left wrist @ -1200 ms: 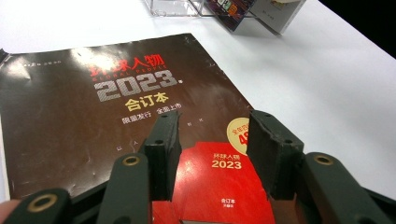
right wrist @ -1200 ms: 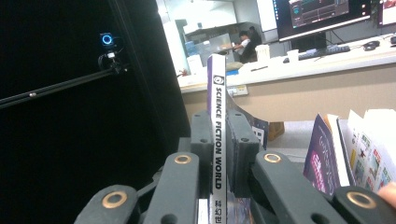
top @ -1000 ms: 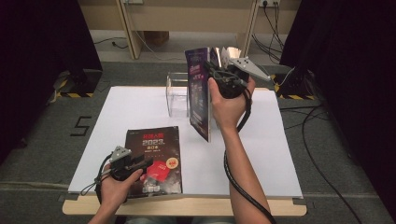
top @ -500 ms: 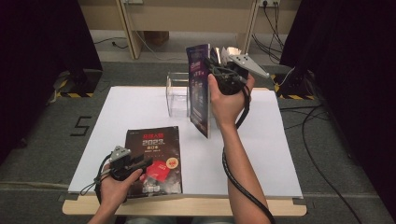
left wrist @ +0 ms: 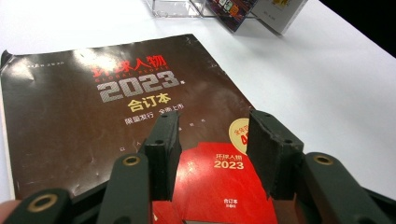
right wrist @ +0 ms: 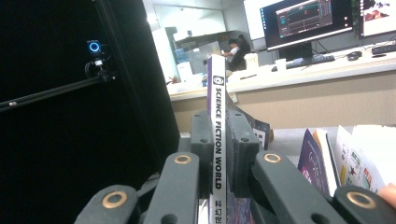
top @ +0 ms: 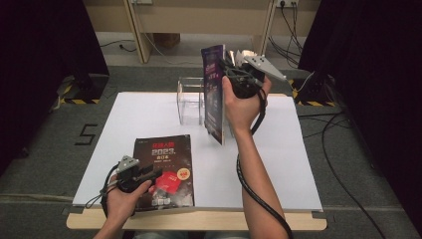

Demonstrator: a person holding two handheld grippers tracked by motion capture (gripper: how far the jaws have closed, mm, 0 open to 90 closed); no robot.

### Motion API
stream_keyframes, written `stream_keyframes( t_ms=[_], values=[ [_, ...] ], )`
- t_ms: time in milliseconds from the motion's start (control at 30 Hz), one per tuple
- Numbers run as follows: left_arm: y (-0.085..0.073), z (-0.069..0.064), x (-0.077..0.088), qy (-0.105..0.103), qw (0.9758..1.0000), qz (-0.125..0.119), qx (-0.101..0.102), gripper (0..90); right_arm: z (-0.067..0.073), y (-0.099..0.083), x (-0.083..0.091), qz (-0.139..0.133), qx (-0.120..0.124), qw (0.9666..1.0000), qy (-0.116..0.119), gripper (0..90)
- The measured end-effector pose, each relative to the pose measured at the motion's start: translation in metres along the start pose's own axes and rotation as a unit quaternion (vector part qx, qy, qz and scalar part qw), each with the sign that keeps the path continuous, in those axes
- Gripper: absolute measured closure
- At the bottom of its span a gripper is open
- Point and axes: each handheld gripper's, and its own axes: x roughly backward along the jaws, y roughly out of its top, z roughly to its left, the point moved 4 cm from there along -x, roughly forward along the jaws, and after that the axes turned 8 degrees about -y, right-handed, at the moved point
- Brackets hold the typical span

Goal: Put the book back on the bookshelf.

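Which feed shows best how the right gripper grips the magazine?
The right gripper view: both jaws of the right gripper clamp the magazine's spine. The high view shows it held upright by the clear rack; the left gripper view catches just a corner.

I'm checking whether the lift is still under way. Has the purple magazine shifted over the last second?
Barely: the purple magazine, clamped in the right hand-held gripper, stays upright above the clear acrylic holder, with no clear drift either way.
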Motion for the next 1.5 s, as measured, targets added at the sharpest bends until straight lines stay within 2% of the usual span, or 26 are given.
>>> stream_keyframes(
  t_ms=[1500],
  values=[
    [-0.001,-0.001,-0.001,-0.002,1.0000,0.001,0.001,53.9,-0.006,0.006,-0.029,-0.005,0.003,0.9996,-0.028,83.5]
  ],
)
